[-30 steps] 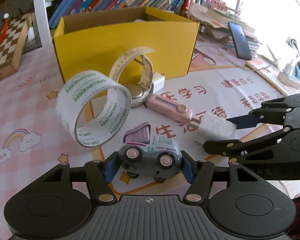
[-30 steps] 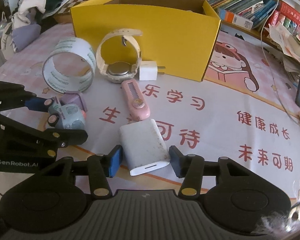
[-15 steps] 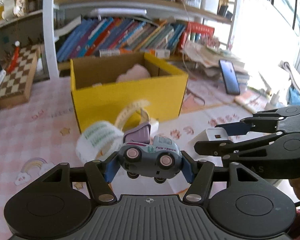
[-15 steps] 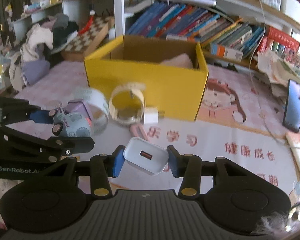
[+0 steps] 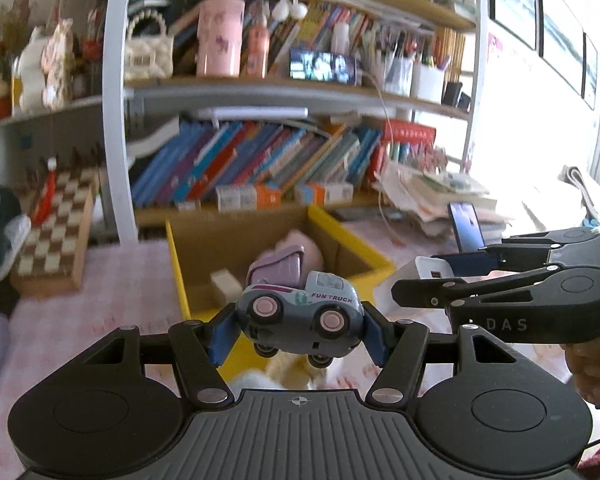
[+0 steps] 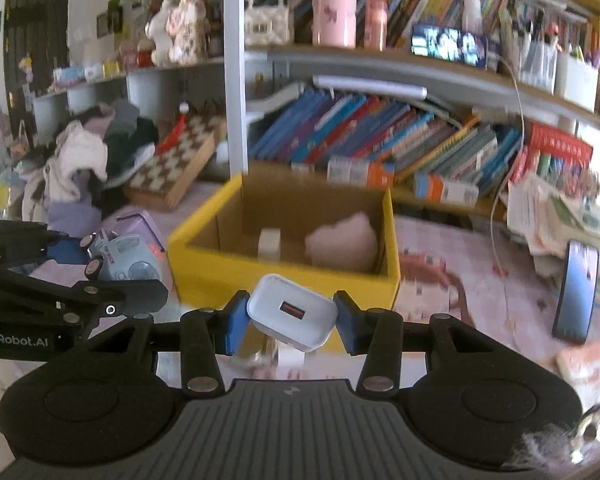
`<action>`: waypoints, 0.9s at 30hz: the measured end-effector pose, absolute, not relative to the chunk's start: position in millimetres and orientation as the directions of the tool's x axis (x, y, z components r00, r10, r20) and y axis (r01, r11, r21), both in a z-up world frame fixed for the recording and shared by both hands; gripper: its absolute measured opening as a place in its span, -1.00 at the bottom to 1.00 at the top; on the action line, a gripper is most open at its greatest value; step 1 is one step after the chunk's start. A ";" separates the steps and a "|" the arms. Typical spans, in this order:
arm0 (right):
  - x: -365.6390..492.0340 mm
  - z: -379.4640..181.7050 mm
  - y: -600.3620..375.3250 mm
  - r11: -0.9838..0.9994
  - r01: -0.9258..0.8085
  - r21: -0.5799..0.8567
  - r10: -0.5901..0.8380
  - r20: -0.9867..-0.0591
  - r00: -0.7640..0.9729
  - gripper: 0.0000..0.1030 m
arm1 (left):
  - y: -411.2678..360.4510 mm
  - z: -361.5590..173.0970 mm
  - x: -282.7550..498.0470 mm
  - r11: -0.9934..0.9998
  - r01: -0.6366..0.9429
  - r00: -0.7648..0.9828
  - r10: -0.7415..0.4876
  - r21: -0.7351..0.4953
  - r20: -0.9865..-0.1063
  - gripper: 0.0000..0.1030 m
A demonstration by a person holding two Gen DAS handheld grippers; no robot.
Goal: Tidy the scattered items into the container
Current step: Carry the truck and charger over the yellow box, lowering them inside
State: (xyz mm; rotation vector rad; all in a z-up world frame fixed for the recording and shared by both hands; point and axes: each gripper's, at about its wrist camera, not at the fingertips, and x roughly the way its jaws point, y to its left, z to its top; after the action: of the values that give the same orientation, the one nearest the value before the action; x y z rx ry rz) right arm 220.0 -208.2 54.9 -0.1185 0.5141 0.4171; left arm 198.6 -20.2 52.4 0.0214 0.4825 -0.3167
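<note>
My left gripper (image 5: pixel 298 330) is shut on a grey-blue toy truck (image 5: pixel 300 316) with pink wheels, held in the air just before the near wall of the yellow cardboard box (image 5: pixel 180 276). My right gripper (image 6: pixel 290 322) is shut on a white power bank (image 6: pixel 292 312), raised in front of the same box (image 6: pixel 204 260). The box holds a pink soft item (image 6: pixel 343 242) and a small white block (image 6: pixel 268 242). The truck also shows in the right wrist view (image 6: pixel 124 258), and the power bank in the left wrist view (image 5: pixel 427 270).
A bookshelf (image 5: pixel 260 168) full of books stands behind the box. A chessboard (image 5: pixel 56 236) lies to the left, a phone (image 6: pixel 575 288) and paper stacks to the right. A clothes pile (image 6: pixel 92 160) is at the far left. Other items on the mat below are mostly hidden.
Both grippers have lifted their items from the mat and moved up toward the box; the view now looks down into the box's opening.
</note>
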 end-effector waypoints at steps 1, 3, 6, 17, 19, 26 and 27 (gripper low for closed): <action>224.7 58.8 -208.3 0.908 -0.419 -0.009 0.362 -0.489 0.794 -0.16 | -20.3 55.7 202.6 0.952 0.303 0.844 -0.291 -0.047 -0.451 0.22; 235.0 64.3 -209.3 0.906 -0.422 -0.010 0.368 -0.472 0.801 -0.16 | -20.6 61.2 210.8 0.953 0.299 0.853 -0.284 -0.036 -0.438 0.22; 252.4 69.7 -213.4 0.908 -0.419 0.003 0.374 -0.457 0.807 -0.16 | -22.1 67.1 224.1 0.957 0.290 0.862 -0.272 -0.024 -0.428 0.22; 306.6 76.0 -225.7 0.884 -0.466 0.036 0.433 -0.435 0.789 -0.16 | -27.4 70.2 259.5 0.974 0.225 0.873 -0.207 -0.012 -0.441 0.22; 317.0 74.7 -227.0 0.877 -0.479 0.036 0.445 -0.436 0.783 -0.16 | -28.6 67.8 268.6 0.977 0.214 0.869 -0.198 -0.016 -0.453 0.22; 356.8 54.6 -230.6 0.848 -0.530 -0.011 0.458 -0.488 0.743 -0.16 | -31.5 56.4 297.8 0.987 0.161 0.849 -0.138 0.001 -0.511 0.22; 361.2 51.1 -230.8 0.842 -0.539 -0.018 0.460 -0.497 0.736 -0.16 | -32.4 54.7 302.1 0.988 0.157 0.844 -0.131 0.006 -0.520 0.22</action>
State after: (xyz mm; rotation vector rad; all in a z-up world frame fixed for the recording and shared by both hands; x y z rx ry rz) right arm 361.2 -230.8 51.1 -0.1655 0.5010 0.5518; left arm 302.1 -32.4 54.7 0.0484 0.5456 -0.1520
